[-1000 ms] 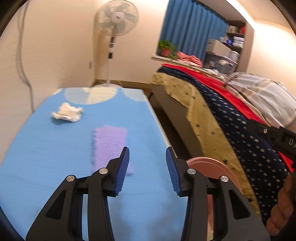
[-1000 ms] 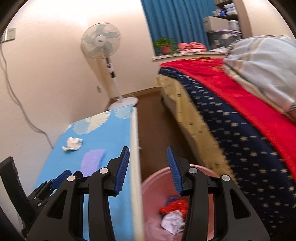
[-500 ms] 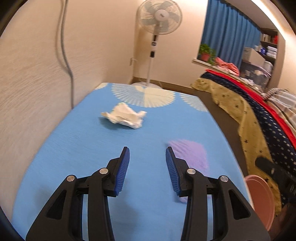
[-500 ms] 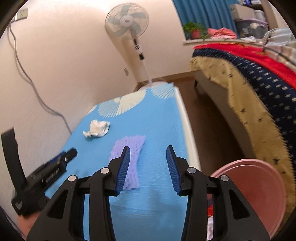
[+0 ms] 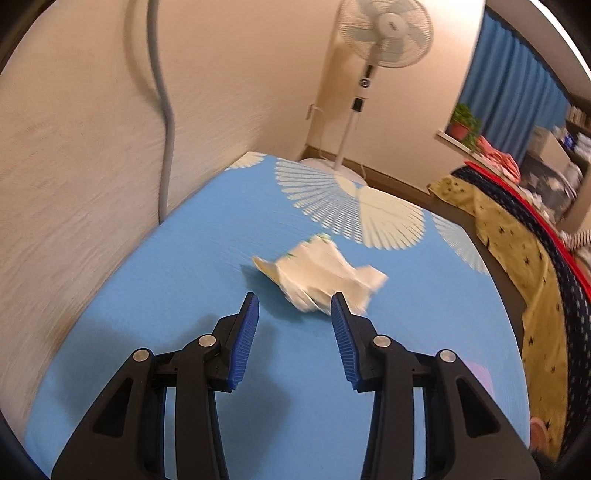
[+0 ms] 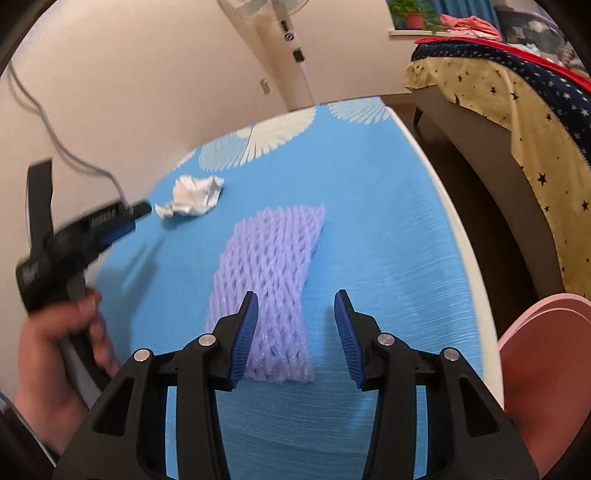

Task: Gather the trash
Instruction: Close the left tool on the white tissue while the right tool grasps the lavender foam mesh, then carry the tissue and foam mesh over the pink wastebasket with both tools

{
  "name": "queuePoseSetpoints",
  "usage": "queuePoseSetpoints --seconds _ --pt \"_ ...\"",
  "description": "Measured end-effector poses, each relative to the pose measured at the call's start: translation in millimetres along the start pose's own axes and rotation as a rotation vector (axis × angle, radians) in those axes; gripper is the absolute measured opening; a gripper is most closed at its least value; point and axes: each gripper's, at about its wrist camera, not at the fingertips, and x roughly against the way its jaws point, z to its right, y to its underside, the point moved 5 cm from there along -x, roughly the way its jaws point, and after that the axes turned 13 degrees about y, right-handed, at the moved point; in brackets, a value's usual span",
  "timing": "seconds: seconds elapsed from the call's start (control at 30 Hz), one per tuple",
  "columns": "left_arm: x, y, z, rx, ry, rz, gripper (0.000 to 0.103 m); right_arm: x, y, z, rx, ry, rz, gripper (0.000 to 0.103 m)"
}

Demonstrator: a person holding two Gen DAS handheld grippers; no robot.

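Observation:
A crumpled white tissue [image 5: 317,273] lies on the blue-covered table [image 5: 147,295]. My left gripper [image 5: 293,298] hovers just short of the tissue, open, with nothing between its blue pads. In the right wrist view the same tissue [image 6: 192,199] lies just beyond the tip of the left gripper [image 6: 138,211], which a hand [image 6: 55,362] holds. A flat purple foam net [image 6: 269,258] lies mid-table. My right gripper [image 6: 295,293] hangs above its near end, jaws opening, not pressing on it. A corner of the net [image 5: 480,376] shows behind the left gripper's right finger.
A pink bin [image 6: 546,369] stands on the floor off the table's right edge. Beyond a strip of floor is a bed [image 6: 517,92] with star-patterned covers. A standing fan [image 5: 384,26] is past the table's far end. A grey cable [image 5: 166,110] hangs down the left wall.
Both grippers swung left from the bin and bed side onto the table. The left one closed in on the tissue; the right one came down over the purple net.

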Motion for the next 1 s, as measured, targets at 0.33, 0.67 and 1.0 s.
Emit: queuePoseSetpoints --seconds 0.33,0.67,1.0 --pt "-39.4 -6.2 -24.0 0.136 0.048 -0.080 0.035 -7.6 4.6 -11.4 0.056 0.000 -0.025 0.026" --pt "-17.9 0.0 6.7 0.019 0.052 -0.068 0.008 13.5 3.8 -15.6 0.086 0.008 0.032 0.005" --pt "42.0 1.8 56.7 -0.121 0.036 -0.041 0.007 74.3 -3.1 -6.9 0.097 0.033 0.130 0.005"
